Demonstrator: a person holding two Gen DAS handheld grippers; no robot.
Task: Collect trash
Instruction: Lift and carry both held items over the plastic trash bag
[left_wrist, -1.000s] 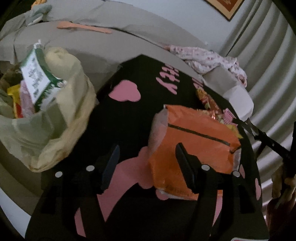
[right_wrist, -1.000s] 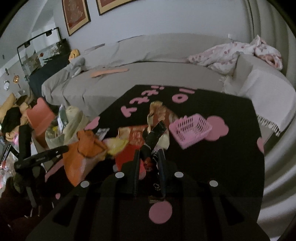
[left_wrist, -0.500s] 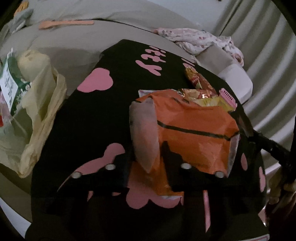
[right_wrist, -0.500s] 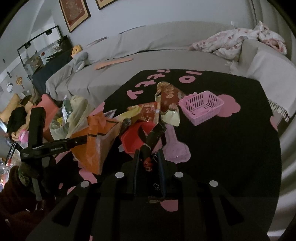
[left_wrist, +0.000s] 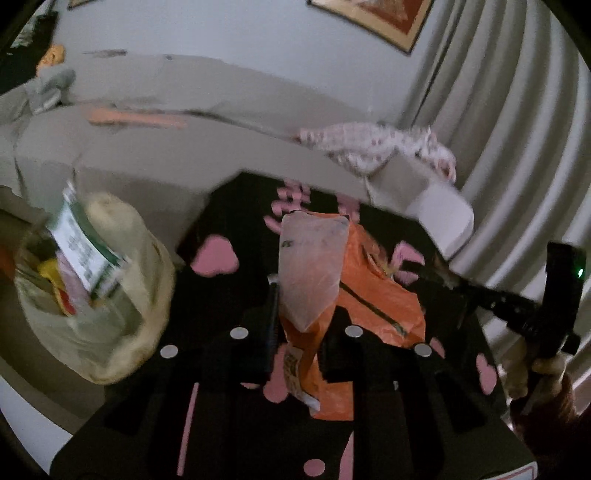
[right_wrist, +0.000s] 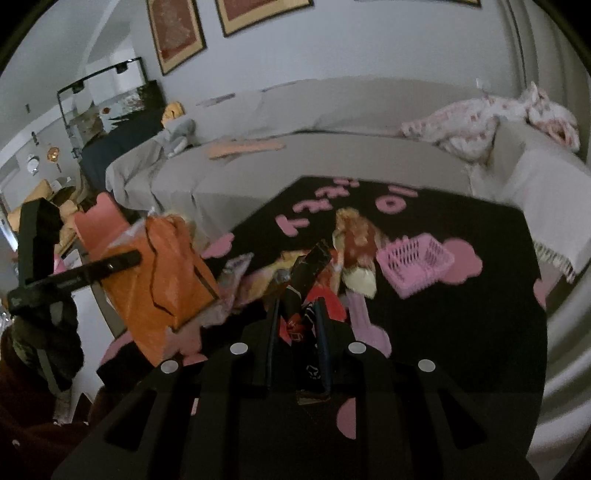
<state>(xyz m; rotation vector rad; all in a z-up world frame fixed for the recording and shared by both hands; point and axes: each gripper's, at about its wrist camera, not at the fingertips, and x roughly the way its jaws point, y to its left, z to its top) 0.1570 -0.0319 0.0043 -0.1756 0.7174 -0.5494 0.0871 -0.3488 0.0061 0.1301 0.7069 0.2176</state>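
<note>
orange bag (left_wrist: 373, 295), print unreadable

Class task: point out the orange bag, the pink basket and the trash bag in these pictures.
orange bag (left_wrist: 373, 295): left wrist view, on its creased orange side.
pink basket (right_wrist: 415, 264): right wrist view, on its slatted front wall.
trash bag (left_wrist: 122, 332): left wrist view, on its pale outer wall.

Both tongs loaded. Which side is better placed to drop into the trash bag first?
Left, probably. The left tongs hold the orange packet lifted, with the open trash bag right beside them. The right tongs grip a dark wrapper further over.
</note>
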